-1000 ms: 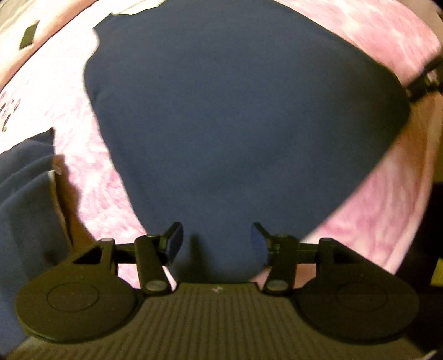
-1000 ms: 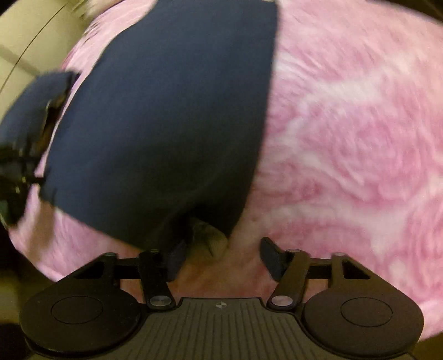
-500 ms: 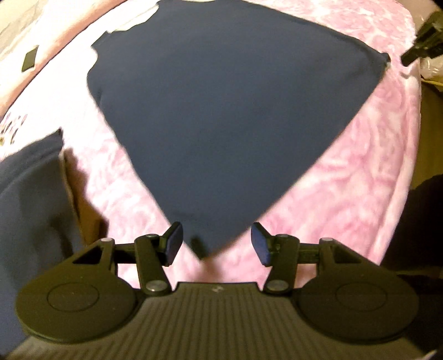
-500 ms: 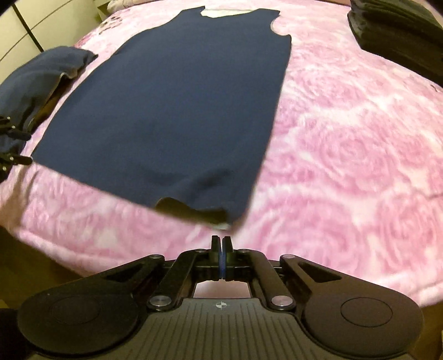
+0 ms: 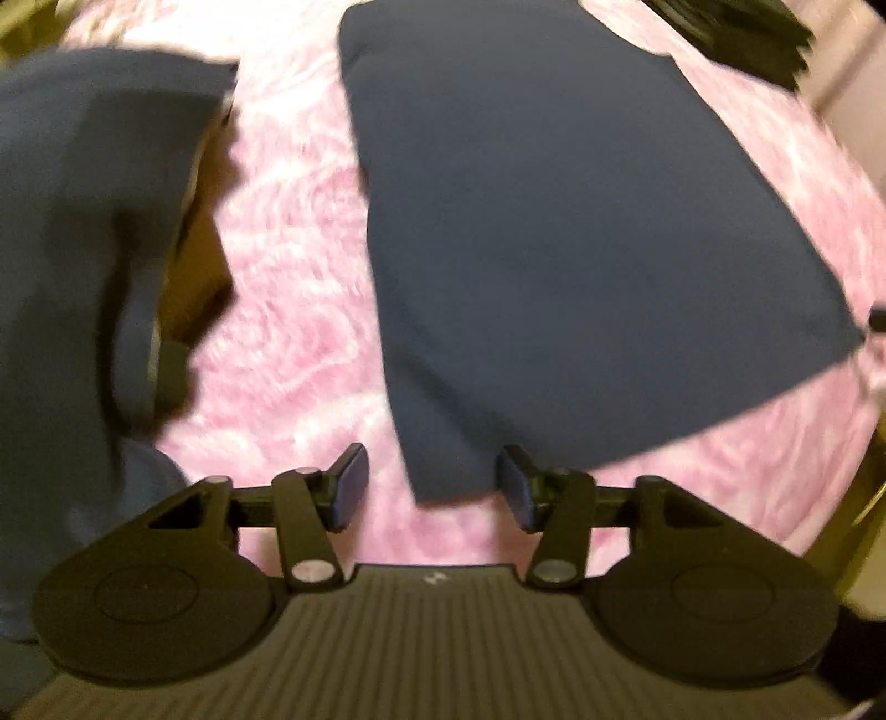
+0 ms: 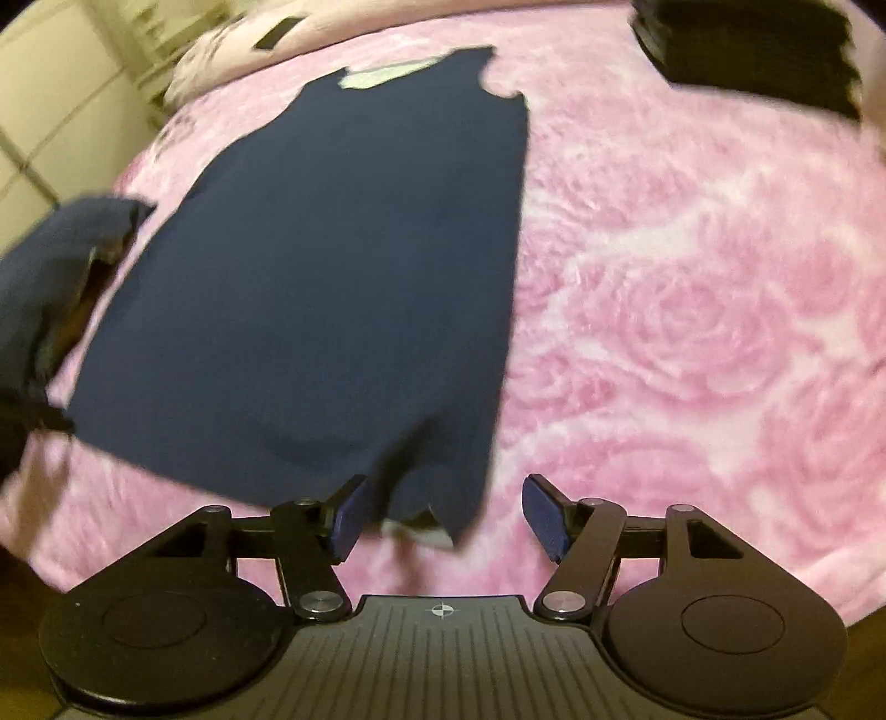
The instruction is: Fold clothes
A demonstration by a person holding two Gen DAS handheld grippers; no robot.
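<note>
pink rose-patterned blanket (image 6: 692, 288) covers the whole surface | stack of black fabric (image 6: 753, 50) at the blanket's far right corner, also seen in the left wrist view (image 5: 736, 27) | cream panelled wall or cupboard (image 6: 50, 111) beyond the far left edge | small dark flat object (image 6: 277, 33) at the far edge, blurred

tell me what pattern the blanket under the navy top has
Pink with a paler rose swirl pattern; the right wrist view shows it best.
</note>
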